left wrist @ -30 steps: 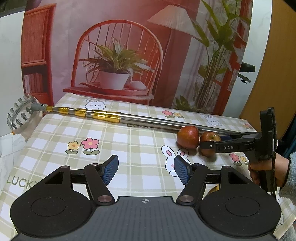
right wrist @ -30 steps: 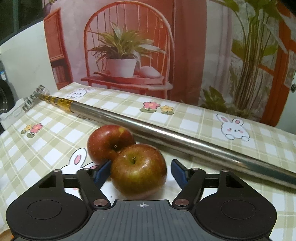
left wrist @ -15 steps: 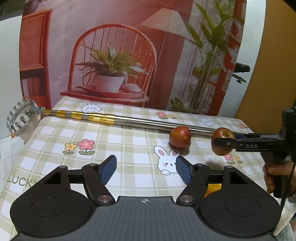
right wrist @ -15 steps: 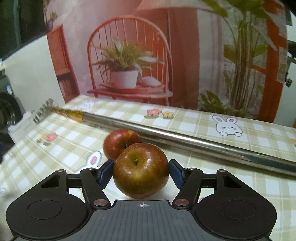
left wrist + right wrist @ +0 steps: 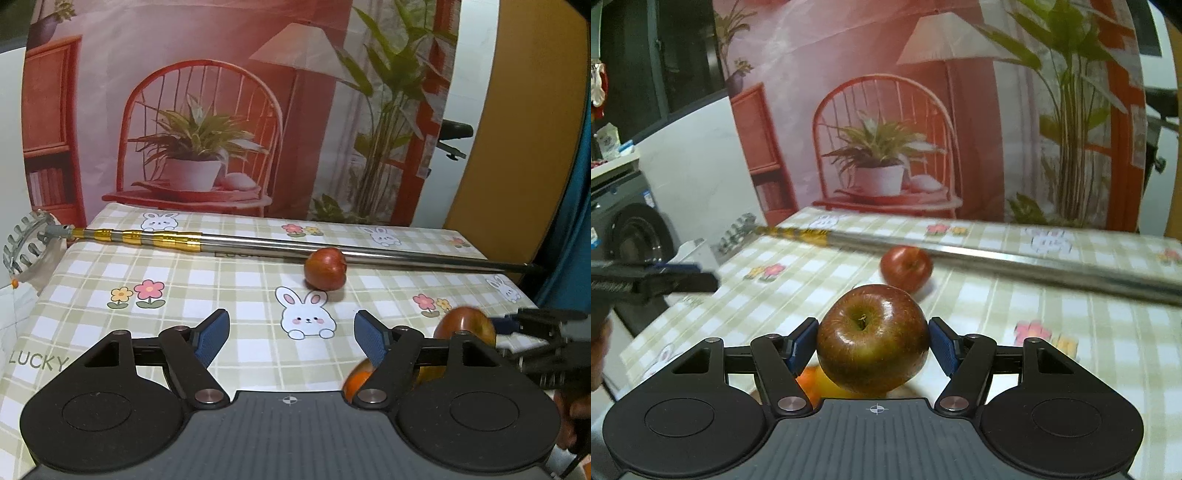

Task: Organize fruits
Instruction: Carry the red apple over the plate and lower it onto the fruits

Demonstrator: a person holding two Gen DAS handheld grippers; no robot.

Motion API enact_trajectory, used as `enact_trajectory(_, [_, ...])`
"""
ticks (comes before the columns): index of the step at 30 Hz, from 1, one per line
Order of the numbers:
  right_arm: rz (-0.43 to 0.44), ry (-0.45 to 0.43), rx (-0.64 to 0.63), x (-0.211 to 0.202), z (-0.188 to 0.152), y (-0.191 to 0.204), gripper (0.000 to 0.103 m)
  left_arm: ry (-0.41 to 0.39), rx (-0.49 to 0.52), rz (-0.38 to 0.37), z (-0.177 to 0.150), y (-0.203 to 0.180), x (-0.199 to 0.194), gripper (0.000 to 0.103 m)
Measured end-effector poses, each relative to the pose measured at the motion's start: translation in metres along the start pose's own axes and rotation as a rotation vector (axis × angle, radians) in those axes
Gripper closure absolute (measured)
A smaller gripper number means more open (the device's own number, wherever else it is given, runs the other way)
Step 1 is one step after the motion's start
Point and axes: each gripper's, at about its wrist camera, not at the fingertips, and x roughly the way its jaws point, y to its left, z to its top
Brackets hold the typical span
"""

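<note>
My right gripper (image 5: pixel 872 332) is shut on a red-green apple (image 5: pixel 871 339) and holds it off the table, stem side up. In the left wrist view that apple (image 5: pixel 465 326) shows blurred at the right, low and close to the camera. A second red apple (image 5: pixel 325 268) rests on the checked tablecloth against the metal pole; the right wrist view shows this apple (image 5: pixel 907 267) beyond the held one. My left gripper (image 5: pixel 291 328) hovers over the cloth, its jaws opening with nothing between them. An orange fruit (image 5: pixel 356 382) lies partly hidden under its right finger.
A long telescopic metal pole (image 5: pixel 258 243) with a pronged head (image 5: pixel 26 240) lies across the back of the table (image 5: pixel 221 288). A printed backdrop stands behind. Orange and yellow fruit (image 5: pixel 812 382) sit below the held apple. The table's left edge drops off.
The right gripper closed on the nearer apple, lifted it away from the other apple and carried it toward the near right side. The left gripper's jaws spread wider.
</note>
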Motion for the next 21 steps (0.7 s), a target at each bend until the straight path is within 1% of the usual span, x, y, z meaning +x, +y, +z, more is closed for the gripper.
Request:
enact_trajectory(4, [-0.009,0.022,-0.04,-0.011,-0.02,0.02,0.042,0.003,0.008,-0.006,-0.004,-0.003,-0.004,0.026])
enact_trajectory(9, [0.012,0.073,-0.041,-0.01,-0.037,0.036,0.042,0.005,0.004,-0.01,-0.009,-0.003,-0.008,0.025])
enact_trajectory(17, [-0.021,0.153,-0.059,0.002,-0.047,0.047,0.042,0.022,-0.008,-0.009,-0.014,0.001,-0.005,0.024])
enact_trajectory(21, [-0.027,0.16,-0.079,0.003,-0.049,0.05,0.042,0.029,-0.014,-0.014,-0.016,0.001,-0.003,0.024])
